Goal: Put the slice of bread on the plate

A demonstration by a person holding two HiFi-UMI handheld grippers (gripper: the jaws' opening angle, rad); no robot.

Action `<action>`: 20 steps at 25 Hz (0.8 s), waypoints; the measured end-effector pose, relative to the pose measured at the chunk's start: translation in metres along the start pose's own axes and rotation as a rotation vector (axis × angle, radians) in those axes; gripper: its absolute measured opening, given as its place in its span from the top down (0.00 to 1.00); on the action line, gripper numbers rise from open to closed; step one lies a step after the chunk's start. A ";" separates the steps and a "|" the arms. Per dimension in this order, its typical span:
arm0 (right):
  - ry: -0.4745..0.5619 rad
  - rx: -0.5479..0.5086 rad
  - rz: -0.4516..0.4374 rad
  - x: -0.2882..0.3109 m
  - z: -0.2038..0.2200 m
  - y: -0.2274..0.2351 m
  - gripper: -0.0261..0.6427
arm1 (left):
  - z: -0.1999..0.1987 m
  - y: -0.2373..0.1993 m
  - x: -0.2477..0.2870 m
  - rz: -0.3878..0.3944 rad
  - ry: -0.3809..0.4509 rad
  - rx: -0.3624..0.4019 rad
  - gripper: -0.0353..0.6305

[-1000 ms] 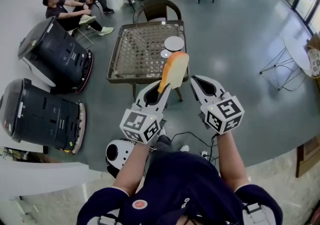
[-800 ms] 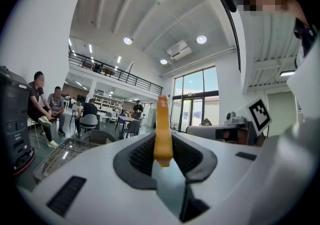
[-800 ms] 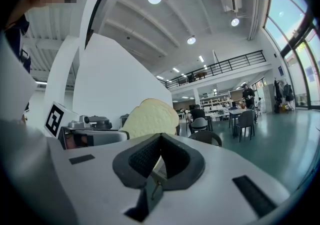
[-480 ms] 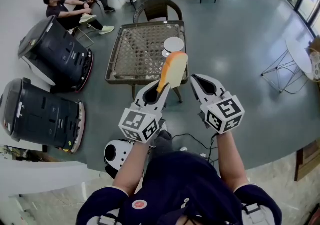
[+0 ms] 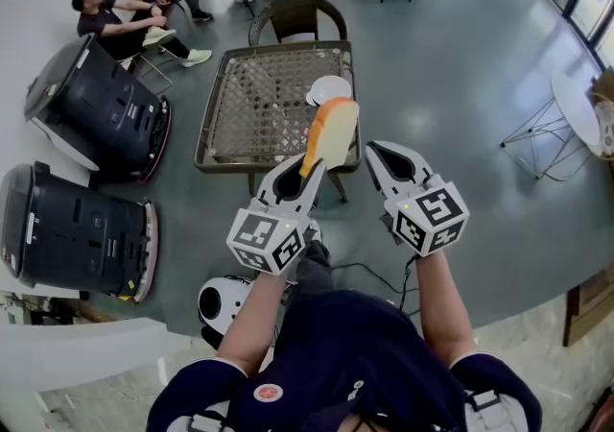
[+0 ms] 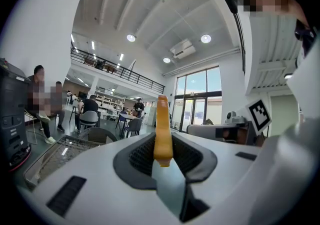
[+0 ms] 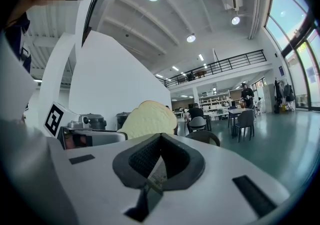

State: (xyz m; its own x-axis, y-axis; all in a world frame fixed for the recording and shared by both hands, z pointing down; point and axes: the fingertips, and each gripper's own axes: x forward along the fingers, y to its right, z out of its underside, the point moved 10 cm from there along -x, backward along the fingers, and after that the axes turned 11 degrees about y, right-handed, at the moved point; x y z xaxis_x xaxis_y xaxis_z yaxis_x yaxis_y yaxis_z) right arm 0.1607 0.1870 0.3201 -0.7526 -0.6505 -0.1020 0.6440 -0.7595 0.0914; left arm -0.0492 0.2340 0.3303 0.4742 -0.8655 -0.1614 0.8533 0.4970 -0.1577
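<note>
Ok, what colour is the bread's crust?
The bread has an orange-brown crust, clearest in the left gripper view.

A table (image 5: 216, 123) stands ahead on the floor, with a plate (image 5: 331, 89) on it by its right edge. A chair (image 5: 299, 17) sits behind the table's far edge. Left of the table stands a machine (image 5: 91, 108) – a second machine (image 5: 67, 228) lies nearer the viewer. Before the table's near right corner, a slice of bread (image 5: 332, 135) stands upright in the left gripper (image 5: 312, 171), with the right gripper (image 5: 389, 159) just beside it.

bread slice (image 5: 332, 135): orange-crusted, upright, held aloft | plate (image 5: 329, 89): white, round, on mesh table (image 5: 259, 104)
</note>
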 end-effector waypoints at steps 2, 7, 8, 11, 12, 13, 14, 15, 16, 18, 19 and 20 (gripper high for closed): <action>-0.008 0.001 0.005 0.015 0.002 0.008 0.95 | 0.002 -0.014 0.011 0.004 -0.004 -0.008 0.81; -0.029 0.004 0.022 0.054 0.010 0.028 0.95 | 0.007 -0.051 0.040 0.019 -0.017 -0.029 0.81; -0.033 0.004 0.027 0.061 0.012 0.032 0.95 | 0.008 -0.059 0.046 0.024 -0.020 -0.033 0.81; -0.040 0.005 0.041 0.085 0.018 0.042 0.95 | 0.012 -0.084 0.060 0.037 -0.028 -0.042 0.81; -0.042 0.005 0.046 0.093 0.020 0.045 0.95 | 0.014 -0.092 0.065 0.041 -0.030 -0.044 0.81; -0.043 0.005 0.050 0.101 0.022 0.049 0.95 | 0.015 -0.100 0.069 0.045 -0.032 -0.046 0.81; -0.044 0.004 0.053 0.110 0.024 0.052 0.95 | 0.015 -0.109 0.074 0.050 -0.034 -0.048 0.81; -0.046 0.003 0.057 0.119 0.026 0.055 0.95 | 0.016 -0.117 0.079 0.054 -0.036 -0.051 0.81; -0.048 0.002 0.062 0.127 0.027 0.058 0.95 | 0.017 -0.126 0.084 0.058 -0.038 -0.054 0.81; -0.052 0.001 0.072 0.145 0.032 0.064 0.95 | 0.019 -0.144 0.092 0.067 -0.043 -0.060 0.81; -0.053 0.001 0.076 0.153 0.034 0.067 0.95 | 0.021 -0.153 0.097 0.071 -0.046 -0.062 0.81; -0.054 0.001 0.080 0.162 0.037 0.070 0.95 | 0.022 -0.162 0.101 0.075 -0.049 -0.064 0.81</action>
State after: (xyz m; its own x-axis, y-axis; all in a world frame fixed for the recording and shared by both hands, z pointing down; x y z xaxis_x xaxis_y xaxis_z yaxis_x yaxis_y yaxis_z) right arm 0.0791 0.0285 0.3462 -0.7051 -0.7079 -0.0406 0.7023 -0.7051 0.0981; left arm -0.1346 0.0645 0.3613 0.5476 -0.8271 -0.1270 0.8004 0.5620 -0.2089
